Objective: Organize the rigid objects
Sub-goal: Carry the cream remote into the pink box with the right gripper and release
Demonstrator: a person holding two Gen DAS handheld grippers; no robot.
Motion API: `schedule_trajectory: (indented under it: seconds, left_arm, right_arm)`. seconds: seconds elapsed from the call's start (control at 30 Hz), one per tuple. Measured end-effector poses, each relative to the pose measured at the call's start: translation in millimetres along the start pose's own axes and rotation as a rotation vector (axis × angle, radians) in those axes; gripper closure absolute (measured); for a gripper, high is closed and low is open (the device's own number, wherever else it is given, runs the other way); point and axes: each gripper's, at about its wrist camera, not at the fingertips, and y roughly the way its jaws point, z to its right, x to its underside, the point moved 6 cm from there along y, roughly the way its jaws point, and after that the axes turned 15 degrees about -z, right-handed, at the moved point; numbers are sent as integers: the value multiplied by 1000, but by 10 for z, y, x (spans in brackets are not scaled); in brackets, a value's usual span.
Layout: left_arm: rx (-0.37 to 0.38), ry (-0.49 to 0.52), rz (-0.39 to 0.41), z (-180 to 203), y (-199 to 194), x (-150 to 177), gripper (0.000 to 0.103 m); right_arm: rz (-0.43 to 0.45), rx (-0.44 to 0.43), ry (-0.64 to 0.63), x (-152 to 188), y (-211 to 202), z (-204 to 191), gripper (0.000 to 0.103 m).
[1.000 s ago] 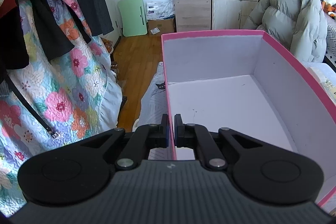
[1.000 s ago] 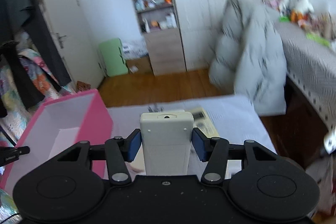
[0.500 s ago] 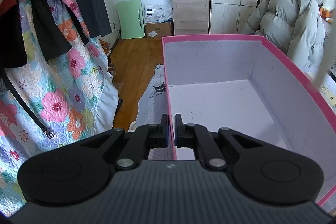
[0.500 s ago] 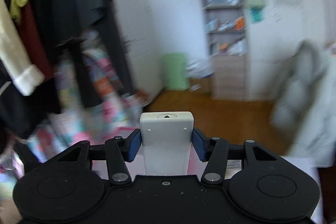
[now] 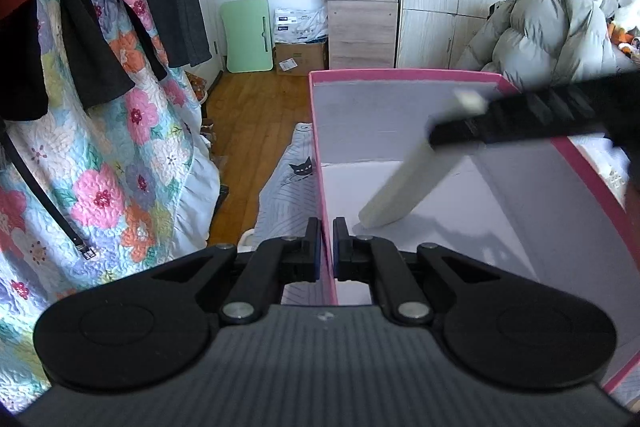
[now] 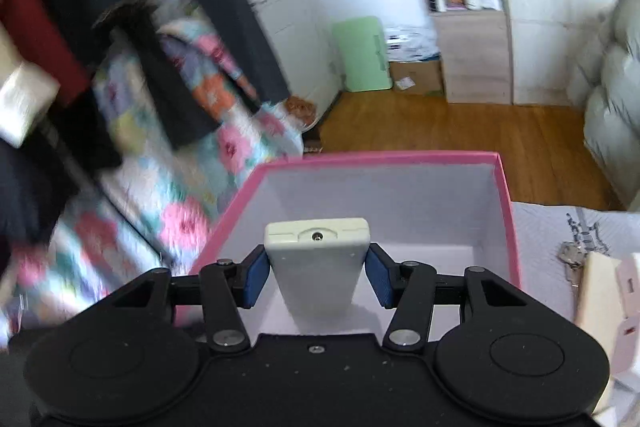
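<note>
Between my right gripper's [image 6: 316, 277] blue pads [image 6: 256, 279] sits the remote [image 6: 316, 259], a flat cream-white slab, clamped across its width with its front end poking out ahead of the jaws. I judge it light, stiff and smooth-sided plastic, so a squeeze on the two long edges near mid-length seems the right hold; it could slide if the pinch loosens. Seen from my left side, the remote [image 5: 412, 179] slants downward inside the box [image 5: 400, 74], its lower end near the floor ahead and right of the left jaws; whether it touches, I cannot tell. My left gripper [image 5: 326, 247] is pressed together on the box's pink near wall, one finger either side. Right of the right jaws, outside the box, keys [image 6: 570, 259] lie on the cloth [image 6: 540, 227].
</note>
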Motion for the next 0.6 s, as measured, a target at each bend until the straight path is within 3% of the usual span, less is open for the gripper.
schedule_trajectory:
  seconds: [0.2, 0.4, 0.5, 0.6]
  left_arm:
    - [11, -6, 3, -30, 11, 5, 98]
    - [21, -13, 5, -35, 14, 14, 98]
    - [20, -12, 5, -34, 13, 14, 98]
    - [15, -12, 3, -38, 20, 16, 98]
  right_arm:
    - [-161, 20, -62, 336, 36, -59, 46]
    - [-263, 22, -121, 411, 234, -151, 46]
    - [-328, -4, -183, 453, 277, -233, 45]
    - [-374, -89, -135, 489, 329, -262, 44]
